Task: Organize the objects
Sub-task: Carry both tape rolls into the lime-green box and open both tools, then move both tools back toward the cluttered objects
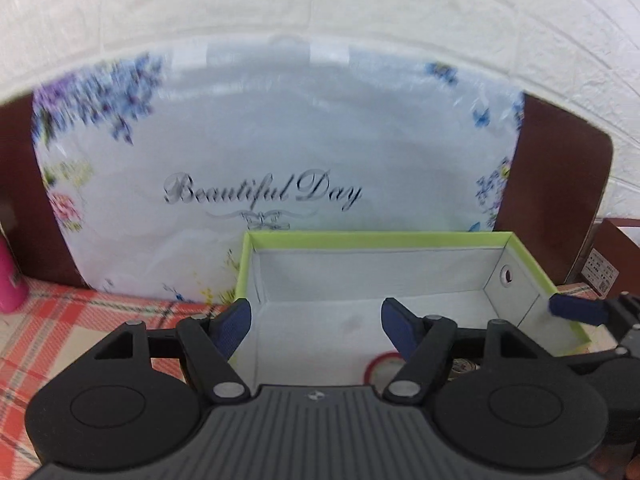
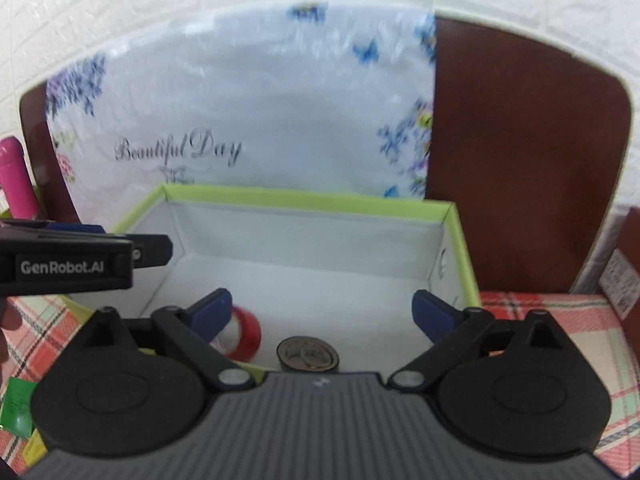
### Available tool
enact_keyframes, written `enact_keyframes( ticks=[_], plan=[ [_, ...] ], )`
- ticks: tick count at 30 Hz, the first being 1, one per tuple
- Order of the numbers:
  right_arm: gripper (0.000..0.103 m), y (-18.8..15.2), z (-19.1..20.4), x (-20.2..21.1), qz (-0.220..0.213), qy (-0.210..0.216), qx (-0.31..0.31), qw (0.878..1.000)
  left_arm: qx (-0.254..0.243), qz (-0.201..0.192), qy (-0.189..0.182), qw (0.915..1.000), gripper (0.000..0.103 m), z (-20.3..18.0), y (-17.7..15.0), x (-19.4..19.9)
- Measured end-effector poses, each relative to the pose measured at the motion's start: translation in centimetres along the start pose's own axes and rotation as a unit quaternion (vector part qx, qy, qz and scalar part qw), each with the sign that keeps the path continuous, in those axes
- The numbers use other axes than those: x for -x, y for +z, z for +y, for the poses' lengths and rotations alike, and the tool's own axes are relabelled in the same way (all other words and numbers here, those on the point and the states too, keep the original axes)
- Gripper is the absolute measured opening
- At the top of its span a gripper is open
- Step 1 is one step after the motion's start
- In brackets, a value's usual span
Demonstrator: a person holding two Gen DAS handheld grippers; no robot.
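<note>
A green-rimmed box (image 1: 372,238) with a white inside stands on the plaid cloth; it also shows in the right wrist view (image 2: 308,200). A red tape roll (image 2: 248,332) and a dark tape roll (image 2: 308,354) lie on its floor near the front wall. The red roll (image 1: 382,364) shows partly in the left wrist view. My left gripper (image 1: 316,324) is open and empty over the box's left front corner. My right gripper (image 2: 322,316) is open and empty above the two rolls. The left gripper's body (image 2: 68,258) reaches in from the left.
A floral "Beautiful Day" bag (image 1: 264,152) leans on a brown board (image 2: 520,152) behind the box. A pink bottle (image 2: 16,178) stands at far left. A brown labelled box (image 1: 608,256) is at right. Green items (image 2: 18,406) lie at lower left on the plaid cloth (image 2: 560,328).
</note>
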State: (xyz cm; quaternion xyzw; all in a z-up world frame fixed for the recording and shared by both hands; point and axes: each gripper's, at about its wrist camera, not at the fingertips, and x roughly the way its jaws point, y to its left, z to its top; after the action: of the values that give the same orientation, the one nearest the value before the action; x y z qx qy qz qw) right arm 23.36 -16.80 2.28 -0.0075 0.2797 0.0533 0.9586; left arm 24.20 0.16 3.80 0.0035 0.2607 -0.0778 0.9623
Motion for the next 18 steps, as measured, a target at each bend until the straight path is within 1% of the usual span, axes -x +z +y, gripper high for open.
enact_keyframes(
  ticks=[2,4,9,12,14,18],
  plan=[
    [0.103,-0.2,0.0,2.3,-0.023,0.001,-0.003,1.000,-0.002,-0.014,0.009,0.9999,0.080,-0.5,0.1,1.9],
    [0.103,-0.5,0.0,4.4,-0.038,-0.005,-0.003,0.999,0.004,-0.022,0.009,0.9997,0.083,-0.7,-0.2,3.8],
    [0.103,-2.0,0.3,9.6,-0.071,-0.022,0.005,0.997,-0.003,-0.044,0.010,0.9990,0.088,-1.4,-2.5,8.9],
    [0.103,-3.6,0.3,12.8,-0.086,-0.019,0.002,0.996,-0.011,-0.036,0.024,0.9990,0.088,-1.9,-4.4,11.2],
    [0.103,-4.8,0.3,14.6,-0.087,-0.013,-0.004,0.996,-0.010,-0.028,0.023,0.9993,0.088,-2.0,-6.1,12.7],
    [0.103,-7.5,0.3,17.7,-0.088,-0.017,-0.006,0.996,0.004,-0.007,0.018,0.9998,0.088,-1.8,-9.7,14.7]
  ],
)
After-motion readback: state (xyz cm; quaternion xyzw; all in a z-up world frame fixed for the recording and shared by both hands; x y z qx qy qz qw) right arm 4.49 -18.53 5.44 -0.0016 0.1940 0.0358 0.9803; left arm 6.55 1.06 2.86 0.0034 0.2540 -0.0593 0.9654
